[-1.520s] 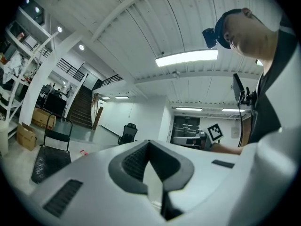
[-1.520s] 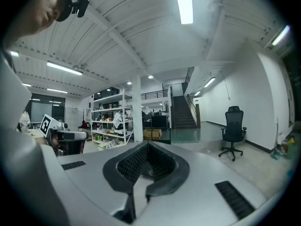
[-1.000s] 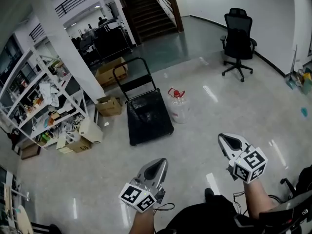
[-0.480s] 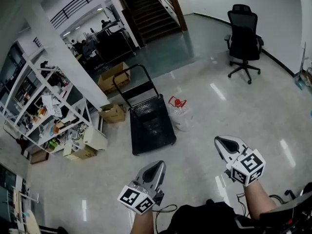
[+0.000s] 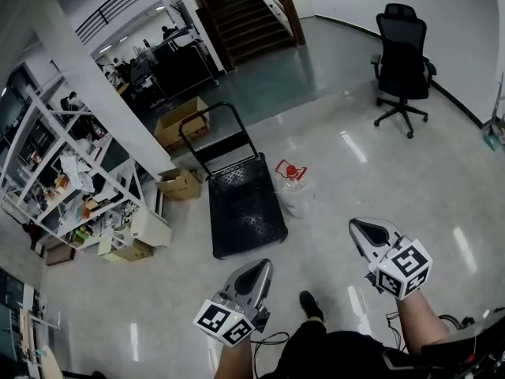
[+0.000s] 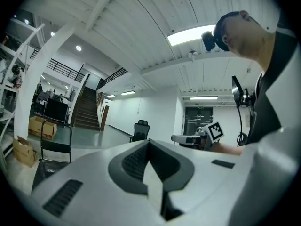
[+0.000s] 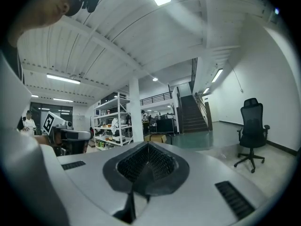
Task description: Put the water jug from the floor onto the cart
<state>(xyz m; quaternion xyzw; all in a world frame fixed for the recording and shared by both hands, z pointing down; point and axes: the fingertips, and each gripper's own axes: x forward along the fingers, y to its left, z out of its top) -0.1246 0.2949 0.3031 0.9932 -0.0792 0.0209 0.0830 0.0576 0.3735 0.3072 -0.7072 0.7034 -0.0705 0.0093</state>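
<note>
Left claw (image 5: 256, 272): your jaws are pressed together and empty, level above the floor (image 5: 158, 306).
Right claw (image 5: 371, 230): likewise closed on nothing.
Water jug (image 5: 295, 193): on the floor, just beside the cart's right edge.
Cart (image 5: 246, 205): bare deck, near edge facing you, handle at the far end.
Room: open floor reaches the cart; boxes (image 5: 180, 184) and shelf (image 5: 55, 172) crowd its left; office chair (image 5: 404, 50) stands well apart.
</note>
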